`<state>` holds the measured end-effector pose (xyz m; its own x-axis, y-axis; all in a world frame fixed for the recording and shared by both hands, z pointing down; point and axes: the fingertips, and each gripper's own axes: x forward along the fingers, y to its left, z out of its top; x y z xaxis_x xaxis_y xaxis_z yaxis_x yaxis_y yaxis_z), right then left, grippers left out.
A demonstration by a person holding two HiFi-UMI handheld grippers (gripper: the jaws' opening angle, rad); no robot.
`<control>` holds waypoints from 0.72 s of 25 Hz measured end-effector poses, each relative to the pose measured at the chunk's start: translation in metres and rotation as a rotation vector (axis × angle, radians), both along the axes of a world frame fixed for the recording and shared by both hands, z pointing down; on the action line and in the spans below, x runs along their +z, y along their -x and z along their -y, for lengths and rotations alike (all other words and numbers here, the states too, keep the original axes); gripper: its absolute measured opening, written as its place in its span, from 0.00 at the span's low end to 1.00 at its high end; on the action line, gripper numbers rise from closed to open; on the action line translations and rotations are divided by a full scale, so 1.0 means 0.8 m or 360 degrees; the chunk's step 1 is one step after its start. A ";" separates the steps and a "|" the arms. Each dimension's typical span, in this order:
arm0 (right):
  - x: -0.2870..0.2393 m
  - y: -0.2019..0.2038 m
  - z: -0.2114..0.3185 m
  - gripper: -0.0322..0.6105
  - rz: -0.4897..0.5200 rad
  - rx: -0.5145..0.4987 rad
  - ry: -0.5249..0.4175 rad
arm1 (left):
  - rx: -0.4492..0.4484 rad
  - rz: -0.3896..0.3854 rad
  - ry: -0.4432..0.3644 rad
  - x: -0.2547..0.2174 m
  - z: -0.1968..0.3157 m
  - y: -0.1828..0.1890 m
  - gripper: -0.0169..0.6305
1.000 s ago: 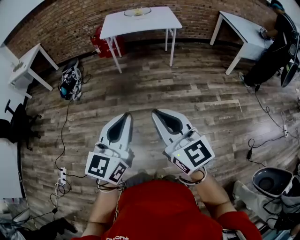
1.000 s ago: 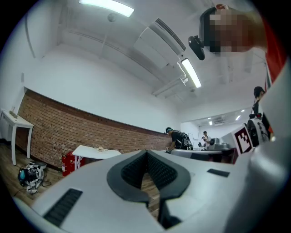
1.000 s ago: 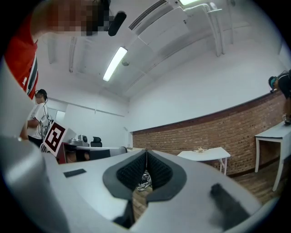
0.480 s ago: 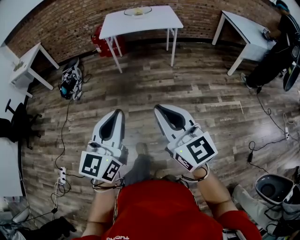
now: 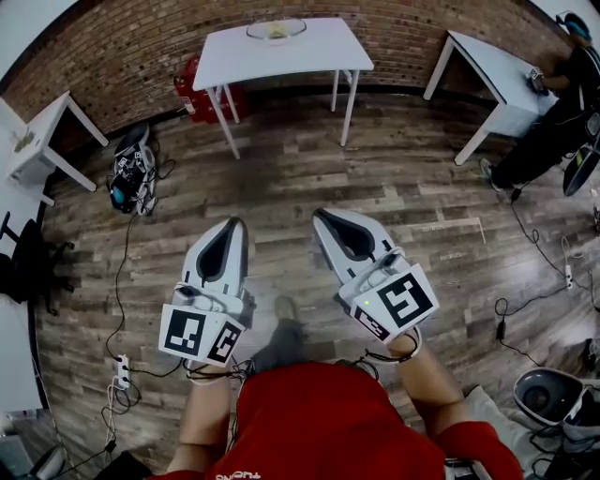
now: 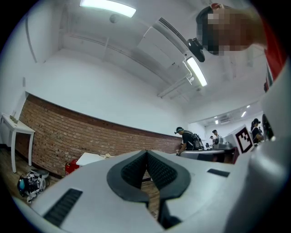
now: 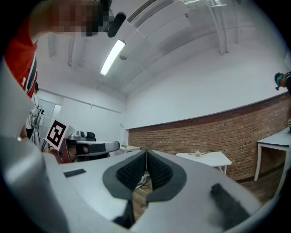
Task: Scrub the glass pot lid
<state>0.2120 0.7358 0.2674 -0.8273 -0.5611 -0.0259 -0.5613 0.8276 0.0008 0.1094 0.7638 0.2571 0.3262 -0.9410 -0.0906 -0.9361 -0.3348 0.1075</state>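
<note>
1. Standing well away from the work, the person has both grippers over bare wooden floor. The glass lid [image 5: 276, 28] lies on the white table [image 5: 319, 49] at the top centre of the head view, against the brick wall.
2. The left gripper [image 5: 232, 227], just left of centre, has its jaws pressed together with nothing between them.
3. The right gripper [image 5: 325, 216], just right of centre, is likewise closed and empty.
4. The lid is likely stiff, fairly heavy for its size and brittle. It would chip or crack if dropped or knocked on the table edge.
5. Smooth glass will probably be slippery, more so once wet, so a light pinch on the dome would slide off.
6. The best hold is probably a centre knob, though none can be made out at this distance. Failing that, grip the rim, with one gripper steadying it while the other scrubs.
7. Something yellowish sits at the lid, perhaps a sponge, but it is too small to tell.
</note>
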 end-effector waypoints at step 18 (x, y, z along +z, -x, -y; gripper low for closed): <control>-0.001 0.130 0.245 0.10 -0.0060 0.0147 -0.0004 | 0.0130 -0.0025 0.0022 0.004 0.249 0.145 0.05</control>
